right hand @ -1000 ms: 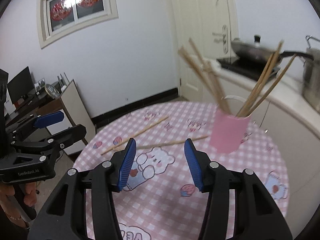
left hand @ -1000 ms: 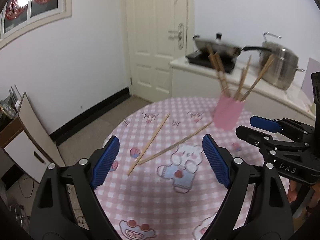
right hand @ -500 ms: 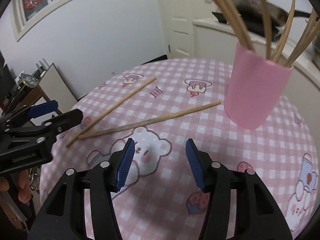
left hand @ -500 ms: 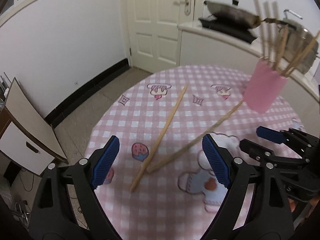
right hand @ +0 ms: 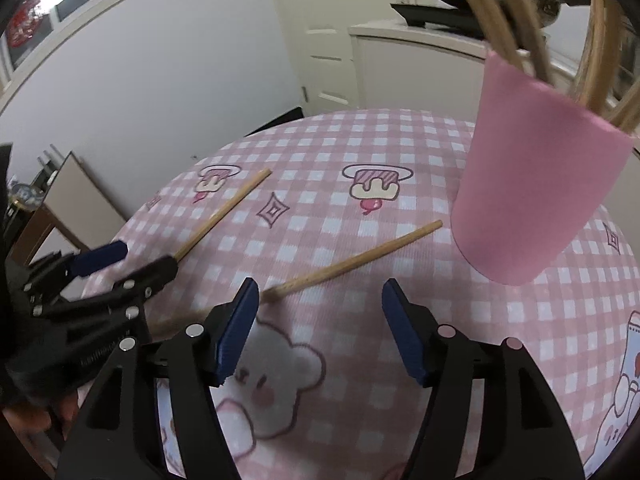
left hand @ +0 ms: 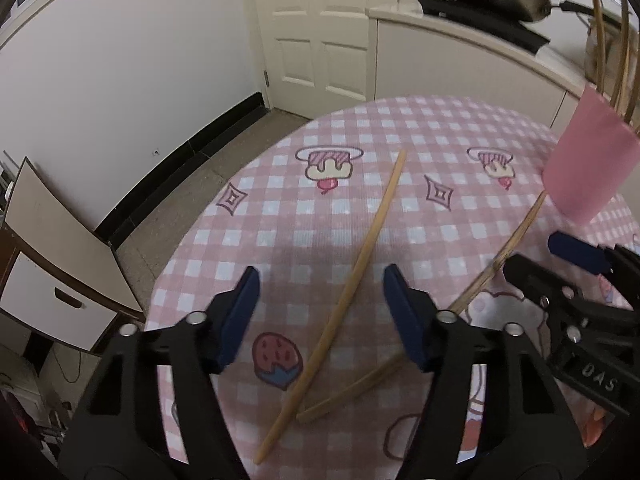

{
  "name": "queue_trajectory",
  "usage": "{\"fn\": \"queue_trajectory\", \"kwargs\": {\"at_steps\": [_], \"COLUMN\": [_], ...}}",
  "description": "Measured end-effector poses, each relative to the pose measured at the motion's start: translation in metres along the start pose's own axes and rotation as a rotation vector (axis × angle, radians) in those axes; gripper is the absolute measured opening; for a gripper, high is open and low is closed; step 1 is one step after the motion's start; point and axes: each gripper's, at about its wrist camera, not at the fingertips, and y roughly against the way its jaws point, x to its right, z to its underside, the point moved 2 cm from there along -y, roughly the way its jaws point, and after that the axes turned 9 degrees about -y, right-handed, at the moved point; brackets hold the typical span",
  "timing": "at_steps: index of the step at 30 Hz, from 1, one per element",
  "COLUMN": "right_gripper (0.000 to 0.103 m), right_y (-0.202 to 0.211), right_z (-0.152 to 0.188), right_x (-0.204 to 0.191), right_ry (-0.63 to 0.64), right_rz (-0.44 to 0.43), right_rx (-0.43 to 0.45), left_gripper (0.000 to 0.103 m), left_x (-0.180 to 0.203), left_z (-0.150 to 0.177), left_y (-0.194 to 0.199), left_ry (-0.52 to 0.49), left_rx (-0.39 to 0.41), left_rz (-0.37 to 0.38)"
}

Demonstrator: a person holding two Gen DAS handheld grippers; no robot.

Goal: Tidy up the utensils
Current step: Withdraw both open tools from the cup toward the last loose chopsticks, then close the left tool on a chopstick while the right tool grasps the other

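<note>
Left wrist: left gripper (left hand: 320,312) empty, jaws just narrowed, astride one long bamboo chopstick (left hand: 356,272) lying loose on the pink checked tablecloth (left hand: 280,224); second chopstick (left hand: 516,236) toward 2 o'clock, unsorted; closer and lower than earlier. Right wrist: right gripper (right hand: 316,320) empty, jaws just widened; pink cup (right hand: 536,176) at 1 o'clock holding several chopsticks, looming nearer than before; two left.
</note>
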Motion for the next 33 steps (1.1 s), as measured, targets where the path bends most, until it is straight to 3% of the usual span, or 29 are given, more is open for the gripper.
{"fn": "queue_trajectory", "kwargs": {"at_steps": [5,6,13,15,22,25,26,33], "right_gripper": [0.064,0.064,0.063,0.051,0.027,0.010,0.000,0.000], "right_y": [-0.009,-0.010,-0.018,-0.018,-0.012,-0.004,-0.002,0.011], "right_z": [-0.007,-0.008,-0.007,-0.007,-0.002,0.002,0.005,0.024], "right_x": [-0.003,-0.004,-0.016,-0.017,-0.025,-0.026,-0.027,-0.015], "right_ry": [-0.027,-0.026,0.050,0.077,0.135,0.156,0.167,0.188], "right_rz": [0.050,0.055,0.105,0.119,0.088,0.053,0.047,0.001], "right_rx": [0.015,0.014,0.016,0.017,-0.012,-0.024,-0.038,-0.104], "left_gripper": [0.044,0.036,0.016,0.013,0.009,0.008,0.008,0.007], "left_x": [-0.001,-0.001,0.005,0.007,0.011,0.015,0.017,0.028], "left_z": [0.001,0.002,0.011,0.014,0.027,0.034,0.038,0.060], "left_y": [-0.007,-0.007,0.001,0.003,0.013,0.021,0.024,0.043], "left_ry": [0.005,0.010,-0.011,-0.009,0.013,0.024,0.028,0.047], "left_rx": [-0.019,-0.020,-0.033,-0.036,-0.057,-0.064,-0.066,-0.083], "left_rz": [0.011,0.023,0.048,0.058,0.113,0.130,0.134,0.165]}}
